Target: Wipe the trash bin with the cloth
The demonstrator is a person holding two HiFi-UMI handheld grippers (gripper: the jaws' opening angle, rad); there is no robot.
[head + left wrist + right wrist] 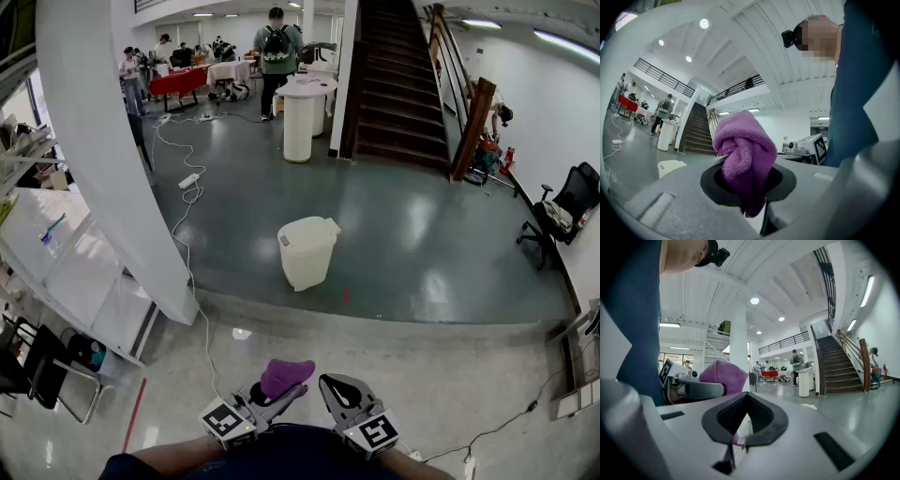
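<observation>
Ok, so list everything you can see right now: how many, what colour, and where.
trash bin: one, cream, on the dark floor ahead, centre
cloth: one, purple, bunched between jaws, bottom centre
staircase: one, dark, upper right
office chair: one, black, right edge
round counter: one, white, left of the staircase
table: one, red cover, far back left
cable: one, white, trailing over the floor, left
person with backpack: one, green top, behind the counter
left gripper: one, grey, bottom centre, shut on the cloth
right gripper: one, grey, beside it, jaws together, empty
</observation>
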